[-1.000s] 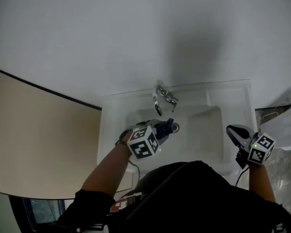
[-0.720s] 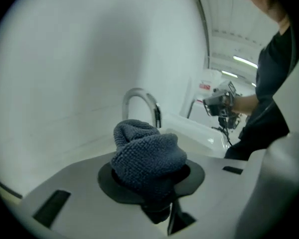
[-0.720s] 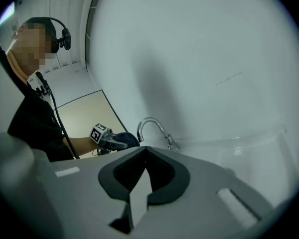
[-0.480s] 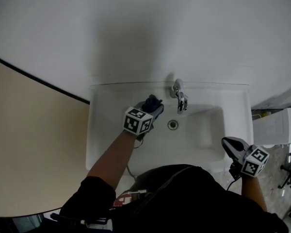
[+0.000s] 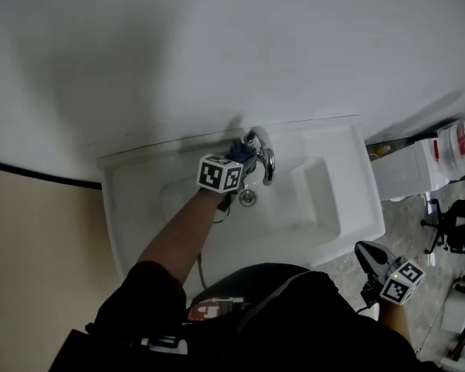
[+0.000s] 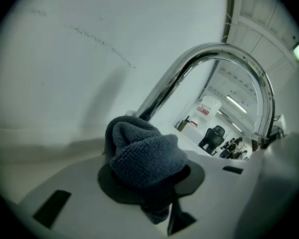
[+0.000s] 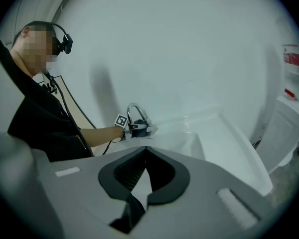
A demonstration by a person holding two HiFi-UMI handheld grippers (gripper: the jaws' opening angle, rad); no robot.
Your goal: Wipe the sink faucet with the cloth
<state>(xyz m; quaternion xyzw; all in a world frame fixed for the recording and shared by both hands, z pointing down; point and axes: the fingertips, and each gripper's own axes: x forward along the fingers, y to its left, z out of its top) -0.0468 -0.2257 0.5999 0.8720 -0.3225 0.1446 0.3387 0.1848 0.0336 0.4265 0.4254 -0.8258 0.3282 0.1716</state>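
Left gripper (image 5: 244,161), clamping the cloth (image 5: 238,152), has moved up beside the faucet (image 5: 265,160) (right gripper (image 5: 368,253), lower right, closed and empty); press along its curve.

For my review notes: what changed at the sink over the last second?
The left claw, shut on the dark blue knitted cloth, moved from by the round metal drain in the white ceramic sink back to the base of the curved chrome faucet. The right claw stayed shut and empty, off the sink's right side.
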